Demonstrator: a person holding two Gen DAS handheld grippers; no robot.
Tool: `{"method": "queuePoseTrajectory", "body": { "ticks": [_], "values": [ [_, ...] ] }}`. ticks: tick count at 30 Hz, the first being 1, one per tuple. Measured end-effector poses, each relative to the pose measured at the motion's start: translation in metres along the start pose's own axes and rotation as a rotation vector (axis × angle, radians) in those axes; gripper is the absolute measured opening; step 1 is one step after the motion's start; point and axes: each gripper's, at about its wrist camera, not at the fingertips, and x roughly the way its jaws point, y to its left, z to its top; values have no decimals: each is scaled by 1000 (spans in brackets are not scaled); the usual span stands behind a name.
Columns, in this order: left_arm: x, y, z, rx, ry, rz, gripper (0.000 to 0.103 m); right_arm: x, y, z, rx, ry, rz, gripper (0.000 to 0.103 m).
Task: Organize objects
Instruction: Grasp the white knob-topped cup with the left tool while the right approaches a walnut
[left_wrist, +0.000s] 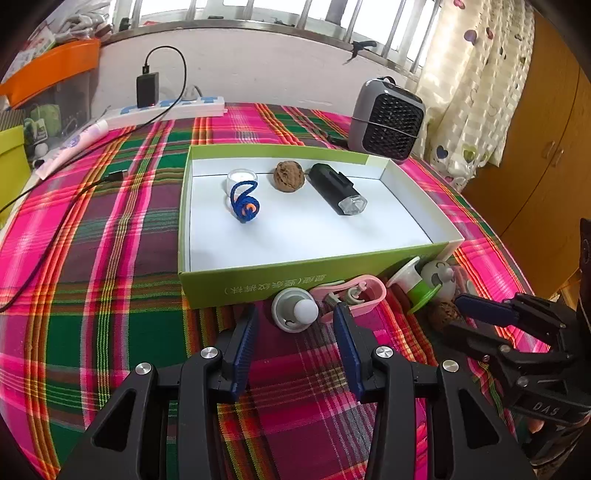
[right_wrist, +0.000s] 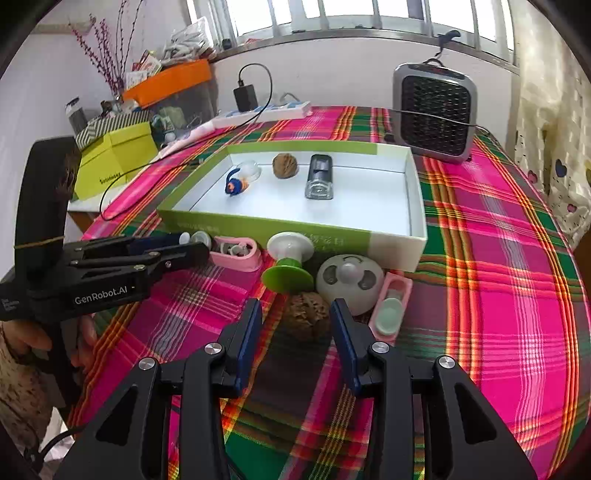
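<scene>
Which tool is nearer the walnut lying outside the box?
Right. The right tool frames the loose walnut, which sits just ahead between its fingers. The left tool sits farther off, pointed at the grey knob.

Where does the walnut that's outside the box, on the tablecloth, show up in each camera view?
Left wrist view: the loose walnut is at lower right, by the right gripper.
Right wrist view: the walnut is at centre, between the right gripper's open fingers.
Shared landmark: the green box just behind it.
</scene>
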Motion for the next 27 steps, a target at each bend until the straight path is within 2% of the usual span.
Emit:
{"method": "queuePoseTrajectory", "body": {
  "ticks": [9, 13, 20, 22, 27],
  "values": [
    [0, 2, 1, -38, -11, -4, 40, 7, 2, -2, -24, 28, -25, 40],
    [-2, 9, 1, -67, -21, 9, 29, 11, 5, -3, -38, 41, -29, 40],
    [-4, 8, -1, -69, -29, 6, 17, 10, 5, -4, -39, 40, -26, 39],
    [-5, 7, -1, -64, -33, 6, 13, 10, 5, -4, -38, 39, -24, 34],
    [-8, 5, -2, -55, -40, 2, 12, 9, 5, -5, -34, 38, -22, 31]
  ]
}}
